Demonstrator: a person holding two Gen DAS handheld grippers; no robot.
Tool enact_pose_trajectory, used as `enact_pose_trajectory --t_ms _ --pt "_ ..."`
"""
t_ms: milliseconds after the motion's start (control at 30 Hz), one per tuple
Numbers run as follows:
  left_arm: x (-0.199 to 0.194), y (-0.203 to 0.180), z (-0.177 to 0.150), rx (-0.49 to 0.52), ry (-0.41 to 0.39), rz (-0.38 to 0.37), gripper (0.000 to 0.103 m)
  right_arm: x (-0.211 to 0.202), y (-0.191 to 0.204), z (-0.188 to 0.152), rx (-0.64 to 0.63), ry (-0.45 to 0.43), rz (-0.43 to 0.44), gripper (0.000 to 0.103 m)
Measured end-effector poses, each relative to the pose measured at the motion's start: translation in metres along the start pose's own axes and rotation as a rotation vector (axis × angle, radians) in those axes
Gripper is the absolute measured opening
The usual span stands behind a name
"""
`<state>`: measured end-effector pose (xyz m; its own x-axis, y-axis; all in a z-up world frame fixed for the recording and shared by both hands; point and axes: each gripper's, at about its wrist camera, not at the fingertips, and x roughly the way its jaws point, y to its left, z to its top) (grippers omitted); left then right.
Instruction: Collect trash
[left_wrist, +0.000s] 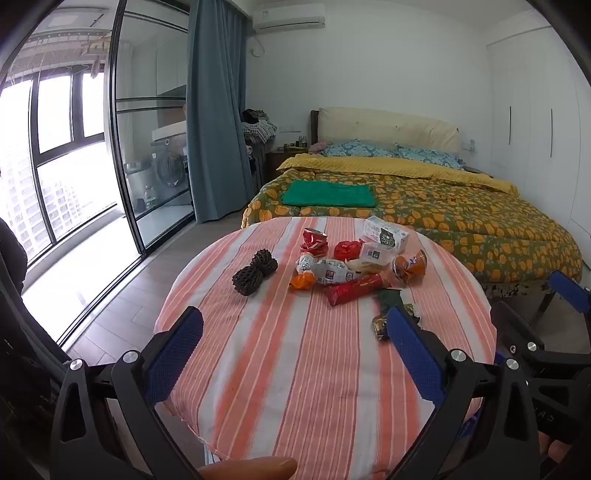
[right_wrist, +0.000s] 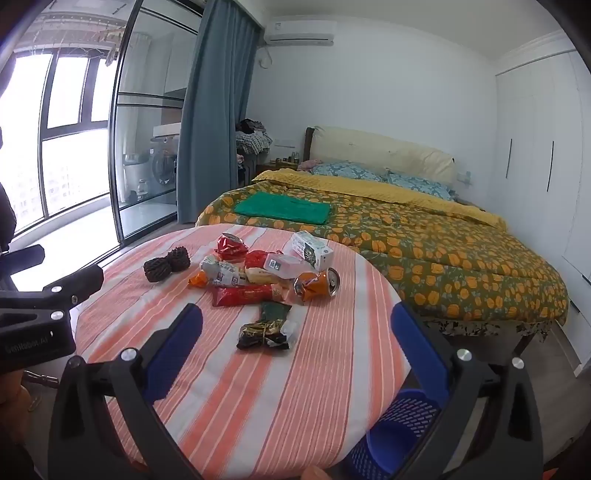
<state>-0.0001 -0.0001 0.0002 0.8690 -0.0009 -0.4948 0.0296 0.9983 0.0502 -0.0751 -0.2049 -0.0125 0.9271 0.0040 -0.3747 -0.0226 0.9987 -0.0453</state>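
Trash lies in a heap on the round striped table: a red long wrapper, a crushed orange can, a crushed red can, a white carton, a dark foam net and a dark green-gold wrapper. In the right wrist view the same heap shows, with the green-gold wrapper nearest and the orange can behind it. My left gripper is open and empty over the table's near part. My right gripper is open and empty, above the green-gold wrapper.
A blue mesh bin stands on the floor at the table's right near edge. A bed with a floral quilt lies behind the table. Glass sliding doors and a curtain are at the left. The left gripper's body shows at the left.
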Motion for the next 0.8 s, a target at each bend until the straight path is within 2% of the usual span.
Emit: enact_pose_trajectory --t_ms 800 --pt "-0.004 -0.008 0.0 0.0 0.021 -0.015 0.099 -0.008 -0.012 0.0 0.024 -0.011 -0.016 0.099"
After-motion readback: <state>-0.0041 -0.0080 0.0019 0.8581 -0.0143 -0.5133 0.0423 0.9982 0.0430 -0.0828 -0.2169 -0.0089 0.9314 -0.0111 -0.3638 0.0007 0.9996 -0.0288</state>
